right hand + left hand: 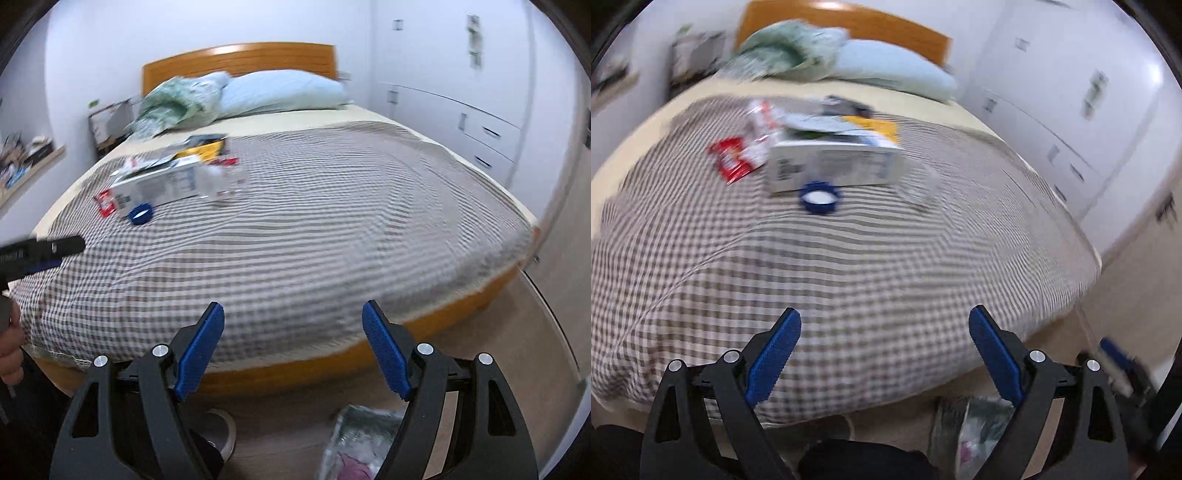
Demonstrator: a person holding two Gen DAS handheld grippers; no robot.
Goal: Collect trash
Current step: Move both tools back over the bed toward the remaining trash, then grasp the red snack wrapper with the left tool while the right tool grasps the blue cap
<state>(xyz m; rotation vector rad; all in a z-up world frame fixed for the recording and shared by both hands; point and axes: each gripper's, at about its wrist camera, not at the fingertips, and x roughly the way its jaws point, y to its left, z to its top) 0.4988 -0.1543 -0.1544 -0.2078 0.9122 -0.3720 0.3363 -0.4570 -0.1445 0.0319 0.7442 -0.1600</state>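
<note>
Trash lies on the checked bedspread (849,266): a white carton box (834,162), a blue cap (819,197), a red wrapper (733,158), a clear plastic piece (919,188) and papers with a yellow sheet (882,127). My left gripper (884,325) is open and empty above the bed's near part. My right gripper (293,319) is open and empty over the bed's foot edge. The box (162,184), cap (140,214) and red wrapper (104,203) also show in the right wrist view, far left. The left gripper (48,249) shows at that view's left edge.
A clear plastic bag (354,439) with trash lies on the floor below the bed's foot; it also shows in the left wrist view (975,428). Pillows (280,92) and a wooden headboard (240,55) are at the far end. White drawers (476,125) stand to the right.
</note>
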